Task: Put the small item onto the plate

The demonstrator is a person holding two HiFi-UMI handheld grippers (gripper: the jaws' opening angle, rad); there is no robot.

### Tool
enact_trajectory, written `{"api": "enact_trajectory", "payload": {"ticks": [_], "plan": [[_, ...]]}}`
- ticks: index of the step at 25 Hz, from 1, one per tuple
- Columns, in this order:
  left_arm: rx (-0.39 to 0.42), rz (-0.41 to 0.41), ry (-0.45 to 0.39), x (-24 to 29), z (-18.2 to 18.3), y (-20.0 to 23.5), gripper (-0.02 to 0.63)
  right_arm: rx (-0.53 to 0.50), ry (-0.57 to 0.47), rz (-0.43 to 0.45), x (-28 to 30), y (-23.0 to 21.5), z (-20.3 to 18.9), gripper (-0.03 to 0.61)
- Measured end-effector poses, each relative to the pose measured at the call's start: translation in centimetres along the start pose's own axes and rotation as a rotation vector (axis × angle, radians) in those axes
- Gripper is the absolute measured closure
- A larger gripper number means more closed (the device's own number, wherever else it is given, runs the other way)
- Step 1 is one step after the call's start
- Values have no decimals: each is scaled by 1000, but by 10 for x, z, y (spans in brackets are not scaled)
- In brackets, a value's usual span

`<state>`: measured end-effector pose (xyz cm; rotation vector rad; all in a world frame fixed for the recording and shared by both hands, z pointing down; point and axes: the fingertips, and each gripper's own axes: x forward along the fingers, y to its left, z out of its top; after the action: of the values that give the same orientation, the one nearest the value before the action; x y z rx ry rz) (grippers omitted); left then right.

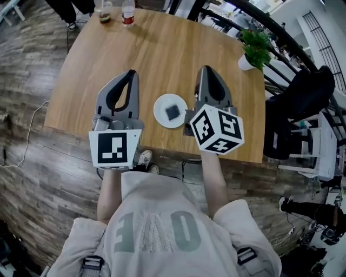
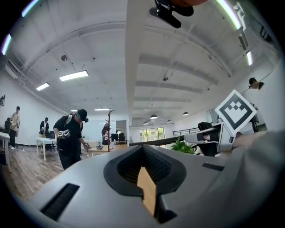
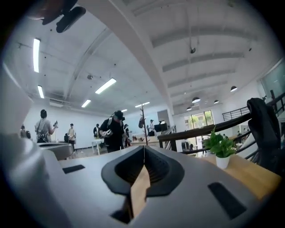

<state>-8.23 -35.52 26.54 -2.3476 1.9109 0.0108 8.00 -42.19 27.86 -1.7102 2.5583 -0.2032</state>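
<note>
A white plate (image 1: 162,104) lies near the front edge of the wooden table (image 1: 162,48), and a small dark square item (image 1: 173,112) rests on it. My left gripper (image 1: 131,72) is held level to the left of the plate, its jaws shut with nothing between them. To the right of the plate my right gripper (image 1: 207,68) is also level and shut on nothing. In the left gripper view the left gripper (image 2: 143,148) points out over the room; so does the right gripper (image 3: 144,147) in its own view. Neither gripper view shows the plate.
A bottle (image 1: 128,12) and a glass (image 1: 105,12) stand at the table's far edge, and a potted plant (image 1: 254,50) at its right corner. A chair draped in dark cloth (image 1: 300,100) is to the right. Several people stand across the room (image 2: 71,136).
</note>
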Motion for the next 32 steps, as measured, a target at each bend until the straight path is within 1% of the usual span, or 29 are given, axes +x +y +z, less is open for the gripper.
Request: {"api": "enact_trajectory", "payload": {"ticks": [2,4,7,9,11,16,21,27,32], "plan": [[12,-14,-36,-1,15,-3,604,17,-73,-17,-19,-1,22,560],[26,-32,-79,-1,31,-3,604,12,-144,-54,-39,-2,37,561],[18,-45,-122,-4,51,-4,604,-56,-197,-123,-66,-4,47,561],[4,-50,-138,-3,61,-6,604,-94,-195,-143,-78,-4,45,561],[-6,-63,-153,-3,66,-11,604,-107,-182,-144,-84,-4,38,561],[10,-129,-177,-8,82,-39,604,-89,-161,-148,-107,-6,32,561],[16,-174,-176,-7,82,-57,604,-84,-148,-171,-121,-9,29,561],[27,-193,-168,-7,79,-70,604,-127,-130,-159,-125,-9,27,561],[32,-182,-162,-11,77,-71,604,-156,-122,-127,-124,-1,26,561]]}}
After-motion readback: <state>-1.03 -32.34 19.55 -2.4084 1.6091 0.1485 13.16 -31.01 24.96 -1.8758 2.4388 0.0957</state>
